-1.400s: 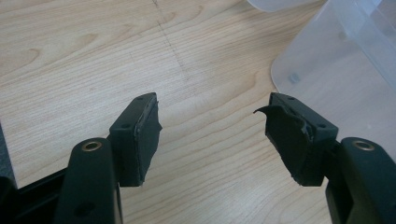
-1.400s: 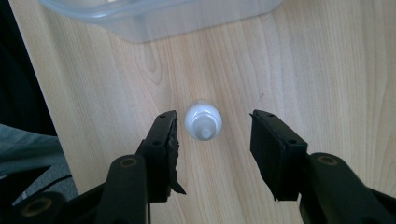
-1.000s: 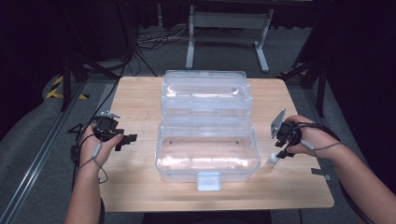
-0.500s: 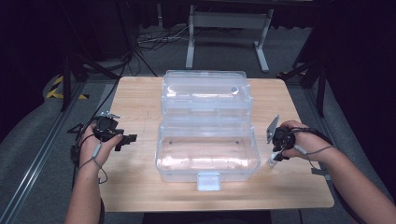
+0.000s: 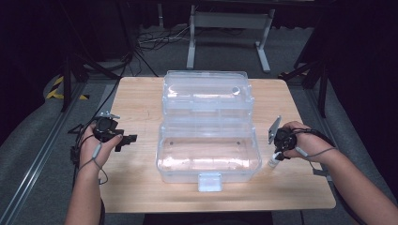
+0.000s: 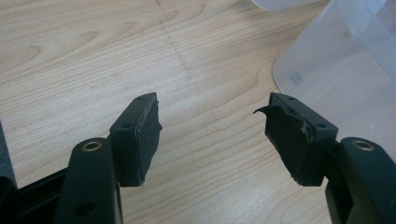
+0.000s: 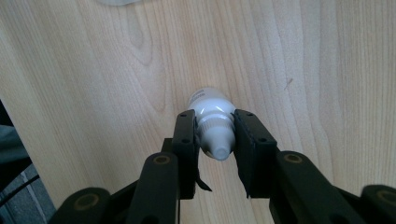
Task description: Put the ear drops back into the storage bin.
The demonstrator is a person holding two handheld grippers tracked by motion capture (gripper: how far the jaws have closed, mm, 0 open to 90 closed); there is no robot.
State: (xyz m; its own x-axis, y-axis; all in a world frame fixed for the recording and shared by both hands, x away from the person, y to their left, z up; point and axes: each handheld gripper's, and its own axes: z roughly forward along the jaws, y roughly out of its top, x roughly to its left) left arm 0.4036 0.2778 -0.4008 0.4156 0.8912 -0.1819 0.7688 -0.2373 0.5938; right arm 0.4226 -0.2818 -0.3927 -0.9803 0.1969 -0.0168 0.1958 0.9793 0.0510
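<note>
Clear plastic box [image 5: 209, 154] lies open mid-table, nothing visible inside. Right gripper [image 7: 215, 135] jaws, just closing, pinch a small white bottle [image 7: 212, 116] (on wood, right of box). Left gripper [image 6: 212, 126] jaws spread.

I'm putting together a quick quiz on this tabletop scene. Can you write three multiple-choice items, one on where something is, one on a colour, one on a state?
1. Where is the small bottle?
A. inside the box
B. on the table, between the right gripper's jaws
C. on the floor

2. What colour is the bottle?
A. white
B. red
C. green

3. How is the clear plastic box?
A. lid shut
B. lid open
C. upside down

Answers: 1 B, the jaws flank its neck in the right gripper view; 2 A, body and cap look white; 3 B, the lid leans back in the high view.
</note>
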